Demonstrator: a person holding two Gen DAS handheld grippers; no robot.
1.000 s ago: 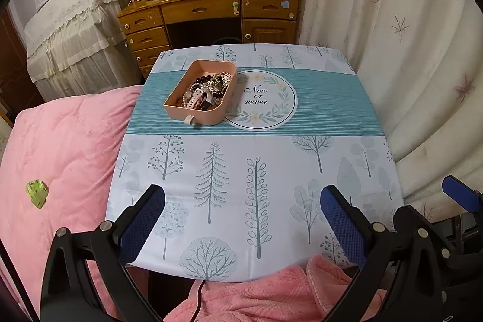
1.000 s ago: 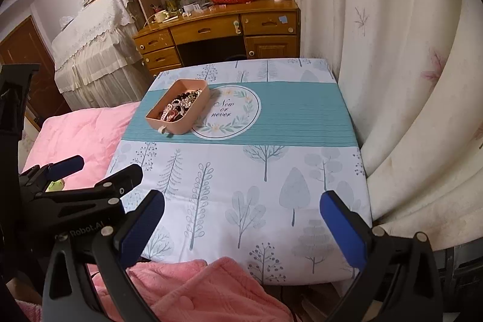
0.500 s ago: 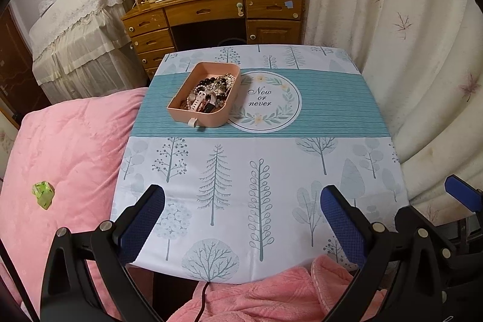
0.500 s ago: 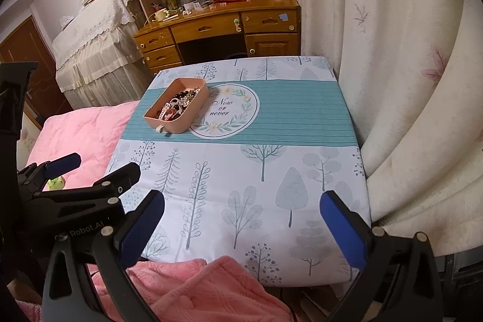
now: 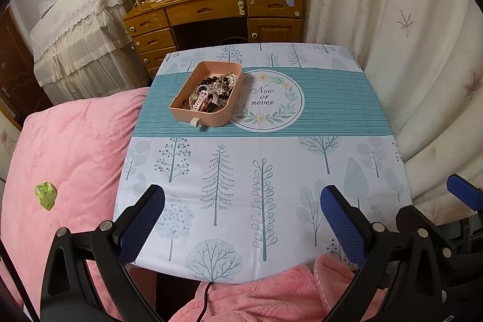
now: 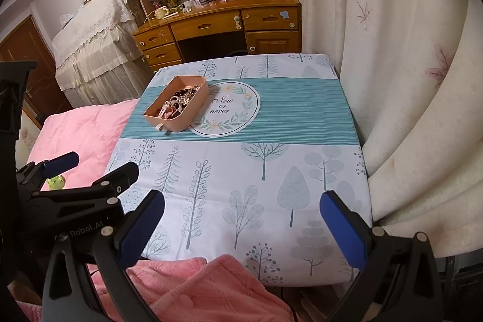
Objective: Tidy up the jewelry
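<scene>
A pink box (image 5: 225, 113) (image 6: 193, 110) stands on the teal stripe of the table, left of a round "Now or never" print (image 5: 267, 98). It holds a heap of jewelry (image 5: 211, 94) (image 6: 178, 103): dark beads, silver chains, a white watch strap. My left gripper (image 5: 243, 219) is open and empty over the table's near edge, well short of the box. My right gripper (image 6: 241, 222) is open and empty over the near right part. The left gripper's body also shows in the right wrist view (image 6: 78, 195).
The table wears a tree-print cloth (image 5: 262, 180). A pink bed (image 5: 69, 147) lies left with a small green object (image 5: 46, 194) on it. A cream curtain (image 5: 416, 50) hangs right. A wooden desk (image 5: 217, 14) stands behind. Pink fabric (image 5: 256, 298) lies below the near edge.
Both views have shifted slightly: the box and table have drifted a little within each frame. Both grippers stay open and empty; nothing on the table has moved.
</scene>
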